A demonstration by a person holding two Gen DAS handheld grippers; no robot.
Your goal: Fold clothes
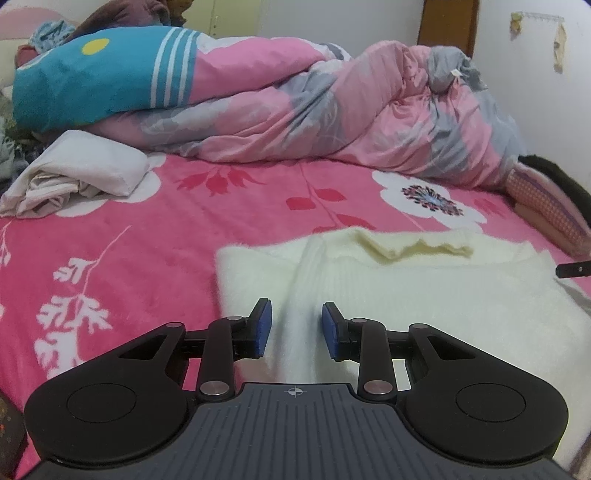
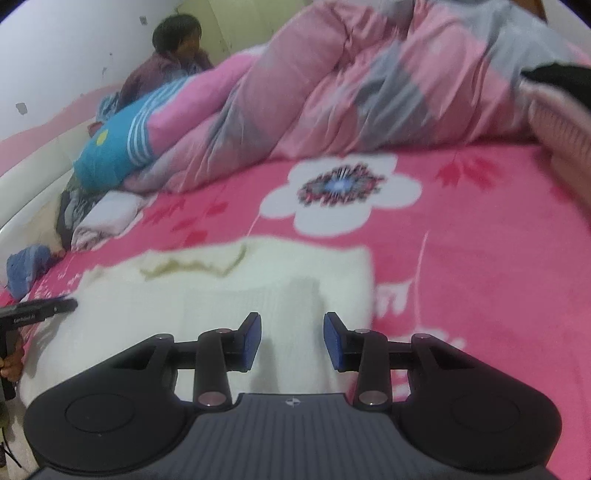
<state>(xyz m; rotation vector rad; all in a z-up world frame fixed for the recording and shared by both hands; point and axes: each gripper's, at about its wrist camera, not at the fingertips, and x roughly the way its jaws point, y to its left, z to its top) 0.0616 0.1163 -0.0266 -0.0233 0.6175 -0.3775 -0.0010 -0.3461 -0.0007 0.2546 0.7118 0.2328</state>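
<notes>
While both hand-held grippers (image 1: 296, 328) (image 2: 292, 338) gape empty over the sweater (image 1: 424, 291), a quilt (image 1: 332, 110) lies beyond.

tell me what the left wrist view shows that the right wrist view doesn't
Only the left wrist view: a brown door and torn tape marks on the wall. Only the right wrist view: a seated person and a blue cloth by the bed's edge. Both: the cream sweater, pink floral bedspread, rumpled quilt and a folded white cloth.
</notes>
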